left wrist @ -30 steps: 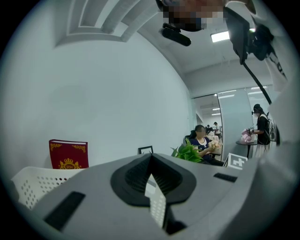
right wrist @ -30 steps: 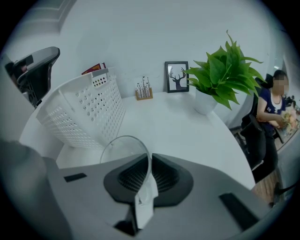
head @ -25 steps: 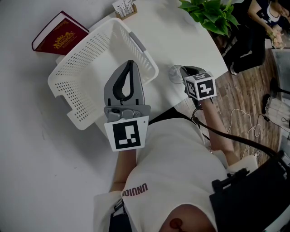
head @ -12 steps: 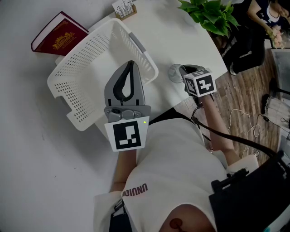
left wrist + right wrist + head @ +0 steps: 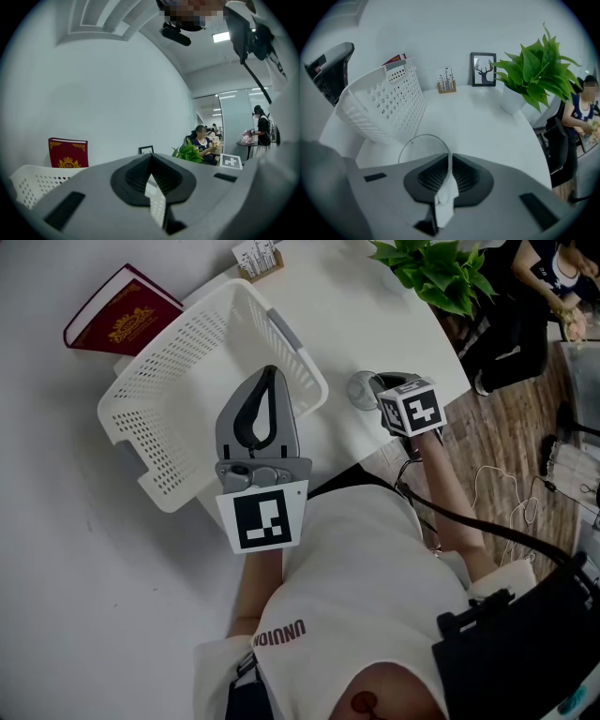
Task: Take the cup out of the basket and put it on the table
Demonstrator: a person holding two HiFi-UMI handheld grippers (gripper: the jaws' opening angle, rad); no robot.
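Table (image 5: pixel 375 324): one basket (image 5: pixel 187 381), one cup (image 5: pixel 423 146) (right claw (image 5: pixel 449 159) gripping).

One basket (image 5: pixel 178 390); one cup (image 5: pixel 361 390); one book (image 5: pixel 122 315); one plant (image 5: pixel 436 268); one framed picture (image 5: pixel 483 69)

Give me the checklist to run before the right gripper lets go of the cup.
1. Cup out of the basket: ok. The clear cup is beside the white basket, not in it.
2. Grip: ok. The right gripper has its jaws shut on the cup's wall at the rim.
3. Cup base resting on the table: cannot tell; the base is hidden in every view.
4. Landing spot: ok. The tabletop around the cup is bare.
5. Left gripper out of the way: ok. Its jaws are together and empty, over the basket, apart from the cup.
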